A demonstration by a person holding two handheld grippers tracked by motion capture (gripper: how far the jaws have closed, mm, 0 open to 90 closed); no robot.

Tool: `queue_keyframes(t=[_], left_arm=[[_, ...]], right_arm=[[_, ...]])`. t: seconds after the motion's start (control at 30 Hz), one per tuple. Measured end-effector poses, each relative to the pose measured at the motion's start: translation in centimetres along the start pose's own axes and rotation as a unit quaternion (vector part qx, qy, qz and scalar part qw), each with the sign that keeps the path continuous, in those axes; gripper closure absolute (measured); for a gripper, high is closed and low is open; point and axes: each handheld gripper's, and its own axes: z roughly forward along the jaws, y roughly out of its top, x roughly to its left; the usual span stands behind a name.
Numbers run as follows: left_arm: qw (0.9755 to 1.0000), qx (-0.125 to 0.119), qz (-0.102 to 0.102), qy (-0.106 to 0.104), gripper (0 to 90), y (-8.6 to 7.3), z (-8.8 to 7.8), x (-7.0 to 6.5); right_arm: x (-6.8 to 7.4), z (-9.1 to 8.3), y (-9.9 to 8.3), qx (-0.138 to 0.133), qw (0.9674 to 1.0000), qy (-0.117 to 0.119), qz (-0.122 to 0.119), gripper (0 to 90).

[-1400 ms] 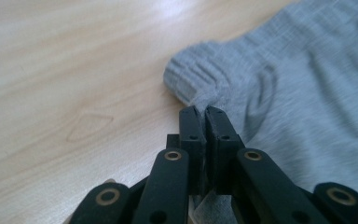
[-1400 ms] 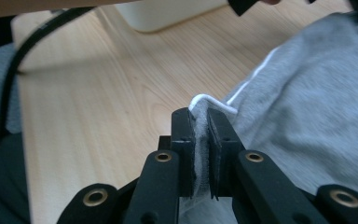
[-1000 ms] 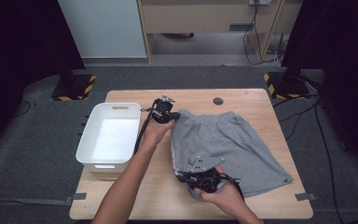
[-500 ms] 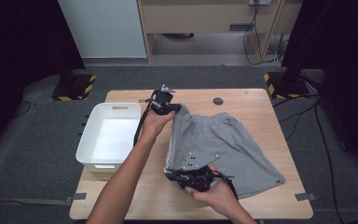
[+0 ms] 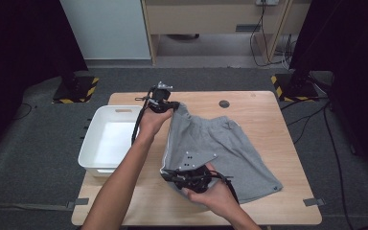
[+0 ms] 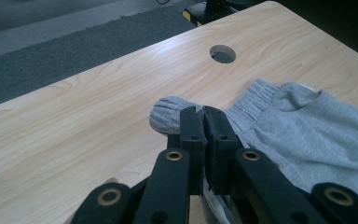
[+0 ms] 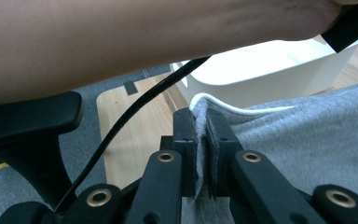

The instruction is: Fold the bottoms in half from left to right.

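I have the left gripper (image 5: 170,106) clamped tight on the far end of the waistband of the grey shorts (image 5: 225,148), near the back of the wooden table (image 5: 273,120); in the left gripper view (image 6: 204,122) a bunched bit of ribbed waistband sticks out past the tips of my closed jaws, with the round hole (image 6: 223,54) in the tabletop beyond it. My right gripper (image 5: 172,176) has the near end of the same edge, close to the front of the table, and in the right gripper view (image 7: 201,122) the jaws are pressed together with grey cloth pinched between them and a white cord (image 7: 235,108) running along the fold just past them. Between my two grips that edge of the shorts is raised off the wood and hangs in a line from back to front, while the rest of the cloth spreads out to the right and lies on the table, its far hem reaching toward the right front corner. The white bin (image 5: 96,153) sits at the left side of the table, just beside the raised edge, and my left forearm (image 5: 120,182) crosses over its near right corner.
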Motion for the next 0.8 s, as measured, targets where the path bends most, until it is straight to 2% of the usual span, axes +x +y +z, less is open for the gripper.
queue_keyframes(t=[0.2, 0.43, 0.6, 0.8], left_arm=[[0.9999, 0.003, -0.010, 0.009, 87.0, 0.0, 0.0, 1.1], [0.9998, -0.003, -0.011, 0.015, 86.9, 0.3, -0.5, 0.7], [0.9998, -0.002, 0.001, 0.019, 86.9, 0.6, -0.5, 0.0], [0.9998, -0.004, -0.004, 0.020, 86.9, 1.2, -0.7, 0.6]], right_arm=[[-0.3, 0.4, 0.6, -0.004, 1.0000, -0.004, 0.001, 84.8], [-0.8, 0.2, 0.9, -0.006, 0.9999, -0.012, -0.003, 84.8], [-1.0, -0.4, 0.7, -0.009, 0.9999, -0.014, 0.001, 84.8], [-0.7, -0.2, 1.0, -0.013, 0.9998, -0.013, 0.001, 84.8]])
